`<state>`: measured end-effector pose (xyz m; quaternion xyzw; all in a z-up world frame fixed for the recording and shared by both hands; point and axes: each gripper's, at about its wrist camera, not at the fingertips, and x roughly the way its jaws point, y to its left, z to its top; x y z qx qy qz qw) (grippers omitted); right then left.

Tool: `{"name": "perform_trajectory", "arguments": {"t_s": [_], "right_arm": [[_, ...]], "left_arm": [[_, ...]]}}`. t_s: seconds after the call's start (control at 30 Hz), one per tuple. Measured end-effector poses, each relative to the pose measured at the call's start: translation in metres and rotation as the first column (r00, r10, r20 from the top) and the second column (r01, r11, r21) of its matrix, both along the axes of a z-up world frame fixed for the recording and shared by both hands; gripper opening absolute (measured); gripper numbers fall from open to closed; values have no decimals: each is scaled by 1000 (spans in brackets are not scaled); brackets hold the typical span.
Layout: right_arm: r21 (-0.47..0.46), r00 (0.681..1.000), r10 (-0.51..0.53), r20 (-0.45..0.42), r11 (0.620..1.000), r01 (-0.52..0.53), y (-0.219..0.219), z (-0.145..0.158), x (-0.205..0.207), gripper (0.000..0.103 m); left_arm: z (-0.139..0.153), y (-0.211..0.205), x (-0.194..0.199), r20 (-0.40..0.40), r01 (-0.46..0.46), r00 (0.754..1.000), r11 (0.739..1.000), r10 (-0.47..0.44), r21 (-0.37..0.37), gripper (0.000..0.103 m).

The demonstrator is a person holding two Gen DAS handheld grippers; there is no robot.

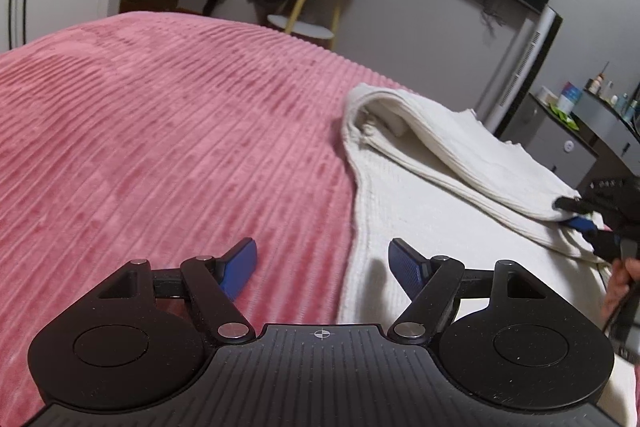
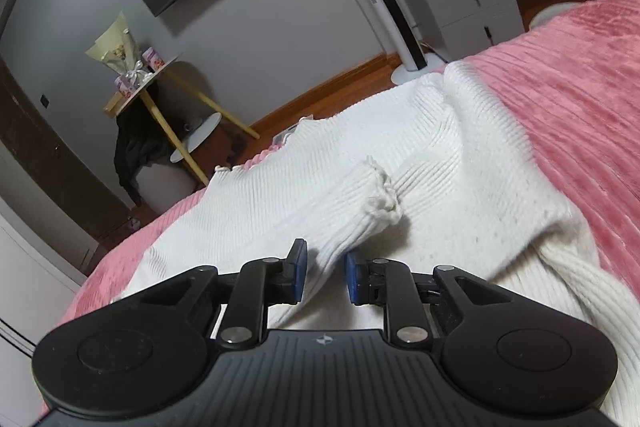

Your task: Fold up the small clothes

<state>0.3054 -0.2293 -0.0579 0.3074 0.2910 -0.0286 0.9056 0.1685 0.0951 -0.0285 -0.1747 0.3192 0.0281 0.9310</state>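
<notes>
On the pink bed cover (image 1: 160,131): white ribbed sweater (image 2: 460,163), its sleeve (image 2: 344,211) clamped in my right gripper (image 2: 326,273); my left gripper (image 1: 322,263), jaws apart, empty.

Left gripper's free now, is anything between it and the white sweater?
Nothing visible. The left gripper is open over the sweater's near edge on the pink blanket. The right gripper grips the sleeve.
</notes>
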Motion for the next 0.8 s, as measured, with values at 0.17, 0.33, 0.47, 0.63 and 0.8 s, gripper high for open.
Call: {"name": "perform_trajectory", "arguments": {"t_s": [0.17,0.33,0.47,0.63,0.8], "right_arm": [[-61,1000,10,12,998,-9,-2,9,12,6],[-315,994,-49,96,946,77,-5,35,-12,6],[-378,997,-64,54,923,80,-24,30,-15,6],[-401,999,-30,43,915,45,-31,25,-19,6],[-363,999,22,-26,931,-30,-37,11,-5,7]], "left_arm": [[0,-5,1,11,20,1000,1000,-21,20,78],[0,-3,2,5,18,1000,1000,-18,3,78],[0,-3,2,2,25,1000,1000,-25,4,78],[-2,-7,3,-5,39,999,999,-39,6,78],[-4,-10,4,-10,47,999,999,-47,26,78]]}}
